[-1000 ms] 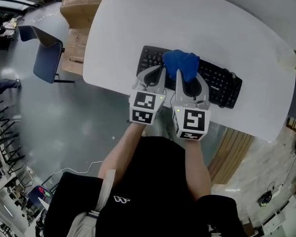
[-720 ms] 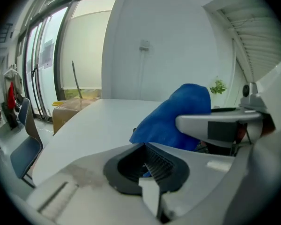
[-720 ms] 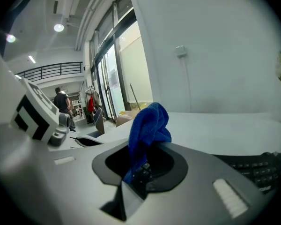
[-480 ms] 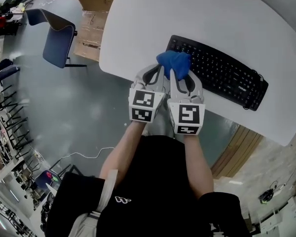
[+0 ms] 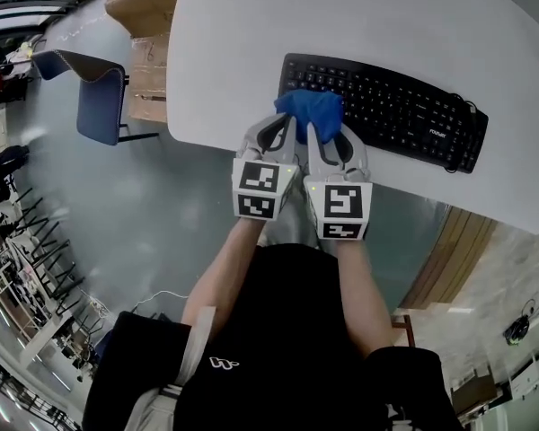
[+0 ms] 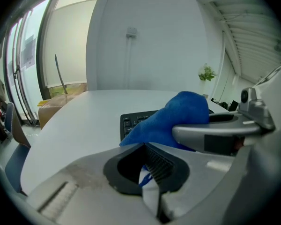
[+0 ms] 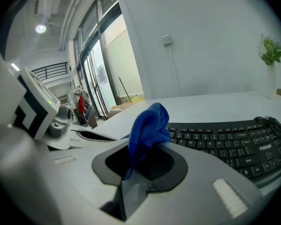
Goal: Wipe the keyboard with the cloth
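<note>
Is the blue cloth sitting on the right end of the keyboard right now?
No, in the head view the blue cloth sits at the left end of the keyboard, and the right end's keys are uncovered.

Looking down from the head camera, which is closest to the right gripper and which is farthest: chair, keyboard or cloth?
1. The cloth, pinched in the right gripper.
2. The keyboard, just ahead, partly under the cloth.
3. The chair, down on the floor, far left.
</note>
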A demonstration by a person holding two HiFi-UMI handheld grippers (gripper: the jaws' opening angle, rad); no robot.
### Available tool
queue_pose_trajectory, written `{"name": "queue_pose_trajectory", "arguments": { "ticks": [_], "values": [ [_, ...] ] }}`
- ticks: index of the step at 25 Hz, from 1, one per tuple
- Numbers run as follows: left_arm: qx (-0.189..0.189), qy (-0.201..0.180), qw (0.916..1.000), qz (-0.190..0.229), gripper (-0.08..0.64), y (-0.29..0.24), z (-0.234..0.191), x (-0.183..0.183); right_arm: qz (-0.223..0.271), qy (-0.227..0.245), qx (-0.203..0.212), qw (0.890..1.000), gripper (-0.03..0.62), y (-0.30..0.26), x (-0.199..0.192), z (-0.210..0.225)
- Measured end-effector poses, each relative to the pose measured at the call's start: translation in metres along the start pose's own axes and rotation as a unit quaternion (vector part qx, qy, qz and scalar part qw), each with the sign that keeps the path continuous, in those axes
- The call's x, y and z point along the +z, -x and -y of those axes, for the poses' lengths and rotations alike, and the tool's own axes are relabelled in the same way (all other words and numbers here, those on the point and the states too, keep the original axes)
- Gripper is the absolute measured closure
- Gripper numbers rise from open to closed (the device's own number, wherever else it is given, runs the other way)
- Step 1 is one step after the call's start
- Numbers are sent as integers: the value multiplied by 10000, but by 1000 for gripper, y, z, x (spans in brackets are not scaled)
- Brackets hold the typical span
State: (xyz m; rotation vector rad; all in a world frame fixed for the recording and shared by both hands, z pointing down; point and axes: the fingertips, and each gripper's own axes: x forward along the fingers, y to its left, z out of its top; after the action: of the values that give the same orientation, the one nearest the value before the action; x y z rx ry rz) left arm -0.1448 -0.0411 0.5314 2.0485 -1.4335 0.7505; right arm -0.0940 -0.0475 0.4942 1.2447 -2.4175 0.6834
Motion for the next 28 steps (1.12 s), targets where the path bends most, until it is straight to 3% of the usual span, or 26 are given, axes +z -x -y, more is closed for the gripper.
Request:
{"name": "queue_pose_trajectory", "arguments": {
  "ticks": [28],
  "values": [
    [-654, -679, 9955, -75, 563, -36, 94, 23, 123, -486, -767, 9958, 515, 56, -19, 92]
  ]
}}
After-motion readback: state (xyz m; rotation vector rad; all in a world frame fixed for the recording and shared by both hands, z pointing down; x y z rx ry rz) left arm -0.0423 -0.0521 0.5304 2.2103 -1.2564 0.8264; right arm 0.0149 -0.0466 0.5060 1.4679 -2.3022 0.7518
